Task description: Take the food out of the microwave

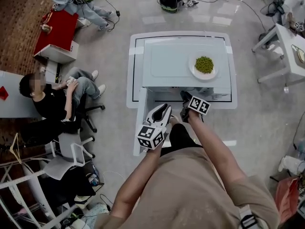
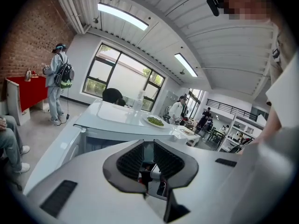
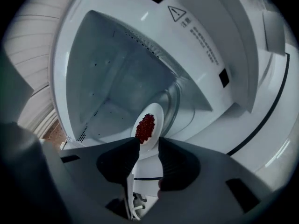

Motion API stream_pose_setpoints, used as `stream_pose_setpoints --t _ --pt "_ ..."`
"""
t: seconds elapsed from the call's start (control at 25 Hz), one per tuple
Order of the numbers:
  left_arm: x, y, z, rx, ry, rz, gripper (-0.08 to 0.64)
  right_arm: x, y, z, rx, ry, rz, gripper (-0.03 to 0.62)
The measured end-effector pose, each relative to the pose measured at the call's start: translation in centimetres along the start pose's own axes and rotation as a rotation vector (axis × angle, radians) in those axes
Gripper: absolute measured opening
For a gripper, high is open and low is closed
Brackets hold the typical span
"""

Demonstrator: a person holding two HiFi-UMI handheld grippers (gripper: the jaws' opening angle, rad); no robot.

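A white plate of red beans (image 3: 145, 125) lies at the front of the open microwave's cavity (image 3: 112, 83). My right gripper (image 3: 148, 148) reaches into that opening, shut on the plate's near rim, one finger on each side of it. In the head view the right gripper (image 1: 185, 97) is at the mouth of the microwave (image 1: 171, 63). A second plate, with green peas (image 1: 204, 66), stands on the microwave's top. My left gripper (image 1: 163, 109) hovers beside the open door (image 1: 140, 123), shut with nothing between its fingers; in its own view the left gripper (image 2: 148, 146) points over the peas plate (image 2: 155, 121).
The microwave sits on a low white table (image 1: 131, 80). A seated person (image 1: 47, 99) and office chairs are at the left, with a red cabinet (image 1: 55, 30) behind. Another white table (image 1: 286, 46) stands at the right. Grey floor surrounds the table.
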State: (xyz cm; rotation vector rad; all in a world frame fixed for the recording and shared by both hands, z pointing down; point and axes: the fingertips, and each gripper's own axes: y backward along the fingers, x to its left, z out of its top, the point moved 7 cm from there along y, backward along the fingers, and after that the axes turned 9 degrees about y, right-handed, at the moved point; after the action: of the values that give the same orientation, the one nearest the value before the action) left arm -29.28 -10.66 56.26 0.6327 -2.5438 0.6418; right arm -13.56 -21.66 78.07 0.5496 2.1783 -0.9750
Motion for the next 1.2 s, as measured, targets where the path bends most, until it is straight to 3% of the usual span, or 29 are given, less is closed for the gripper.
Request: stream_pose_setpoints --t 0.4,0.56,0.76,0.92,1.12,1.2 --pt "0.1 0.1 -0.3 0.04 -0.036 -0.001 0.052 -0.6 -2.6 -1.1 0.014 -0.145 -0.014 0.112" --pt "0.0 0.1 -0.8 0.047 -0.041 0.001 0.052 -1.2 -2.6 -1.2 -0.018 -0.231 0.003 0.042" --pt "-0.5 -0.1 -1.3 0.052 -0.04 -0.009 0.052 -2.3 -0.9 -0.8 -0.085 -0.329 0.055 0.023" --pt "-0.9 -0.4 -1.5 0.054 -0.035 -0.017 0.052 -3.4 0.8 -0.6 -0.125 -0.364 0.085 0.023" --pt "-1.4 -0.7 -1.7 0.064 -0.03 -0.023 0.052 -4.0 1.6 -0.2 -0.144 -0.329 0.1 0.026" --pt "-1.6 -0.6 -1.9 0.066 -0.028 -0.025 0.052 -3.9 1.4 0.0 -0.133 -0.307 0.102 0.066"
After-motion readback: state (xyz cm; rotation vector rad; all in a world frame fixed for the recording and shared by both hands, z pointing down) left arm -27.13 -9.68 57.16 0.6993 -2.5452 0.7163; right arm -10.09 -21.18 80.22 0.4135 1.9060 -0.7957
